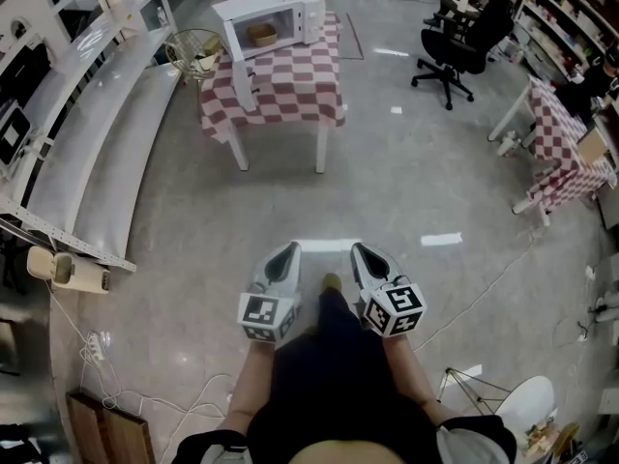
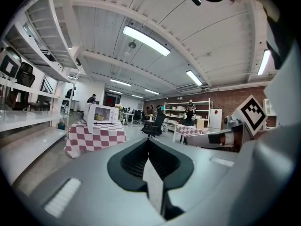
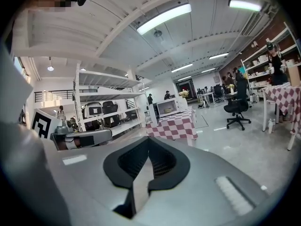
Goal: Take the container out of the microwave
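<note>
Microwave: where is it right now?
In the head view the microwave stands top centre-left on the checked table, door open, with a wire basket at its left.

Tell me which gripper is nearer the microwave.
Left, marginally. The left gripper and right gripper sit side by side, far from the microwave, which stands ahead, leftward.

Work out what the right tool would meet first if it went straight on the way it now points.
Nothing close: bare floor lies ahead of the right tool. The first thing in line is probably the checked-cloth table bearing the microwave, though depth is unclear.
</note>
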`<state>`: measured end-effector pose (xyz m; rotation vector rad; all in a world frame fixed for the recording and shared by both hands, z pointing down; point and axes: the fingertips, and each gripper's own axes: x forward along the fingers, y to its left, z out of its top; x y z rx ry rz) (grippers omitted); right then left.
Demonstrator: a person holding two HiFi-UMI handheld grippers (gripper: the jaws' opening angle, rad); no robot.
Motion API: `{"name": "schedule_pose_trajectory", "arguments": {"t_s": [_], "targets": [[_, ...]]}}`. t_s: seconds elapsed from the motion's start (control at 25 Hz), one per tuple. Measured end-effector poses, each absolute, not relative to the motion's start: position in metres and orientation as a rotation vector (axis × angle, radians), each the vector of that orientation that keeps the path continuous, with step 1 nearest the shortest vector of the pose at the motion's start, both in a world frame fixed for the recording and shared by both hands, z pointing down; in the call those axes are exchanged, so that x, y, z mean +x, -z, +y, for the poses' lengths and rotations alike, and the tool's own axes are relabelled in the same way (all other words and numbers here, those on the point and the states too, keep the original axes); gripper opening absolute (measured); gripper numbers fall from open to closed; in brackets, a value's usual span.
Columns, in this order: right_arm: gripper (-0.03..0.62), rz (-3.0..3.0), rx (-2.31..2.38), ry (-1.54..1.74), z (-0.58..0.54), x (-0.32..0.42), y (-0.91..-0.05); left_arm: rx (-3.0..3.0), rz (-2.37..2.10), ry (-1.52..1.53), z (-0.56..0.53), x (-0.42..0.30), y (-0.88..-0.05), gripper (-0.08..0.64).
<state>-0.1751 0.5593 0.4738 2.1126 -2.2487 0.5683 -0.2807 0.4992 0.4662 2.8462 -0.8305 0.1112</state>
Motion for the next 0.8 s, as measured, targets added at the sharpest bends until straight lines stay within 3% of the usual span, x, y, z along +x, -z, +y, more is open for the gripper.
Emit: {"name": "schedule_pose_trajectory", "arguments": {"t_s": [0.8], "targets": [[0.002, -2.322, 1.985, -0.577, 0.451, -0.125, -0.477, 2.786, -0.929, -0.128, 0.402, -0.233, -0.474, 0.011]]}}
